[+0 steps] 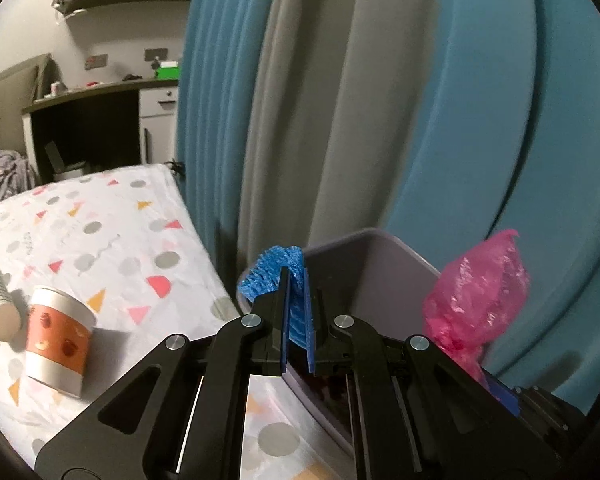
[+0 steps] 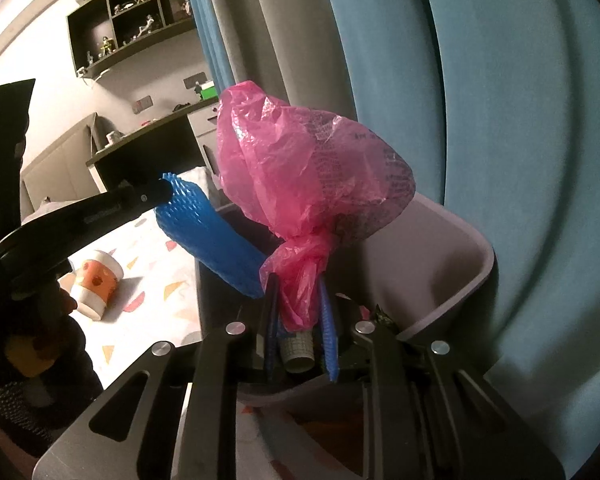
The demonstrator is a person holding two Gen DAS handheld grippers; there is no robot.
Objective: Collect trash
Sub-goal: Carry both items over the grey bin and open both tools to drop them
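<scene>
Left gripper point(image 1: 296, 316) is clamping blue foam netting point(image 1: 274, 276); right gripper point(image 2: 298, 332) is clamping the pink bag point(image 2: 312, 168), both over the bin point(image 2: 452, 256). Netting, seemingly overhanging the near-left rim, is risking falling outside.

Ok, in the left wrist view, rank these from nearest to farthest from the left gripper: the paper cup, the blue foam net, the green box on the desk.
1. Blue foam net: pinched in the left gripper, over the bin's near corner.
2. Paper cup: on the patterned bedsheet, to the left.
3. Green box: on the desk across the room, upper left.
</scene>
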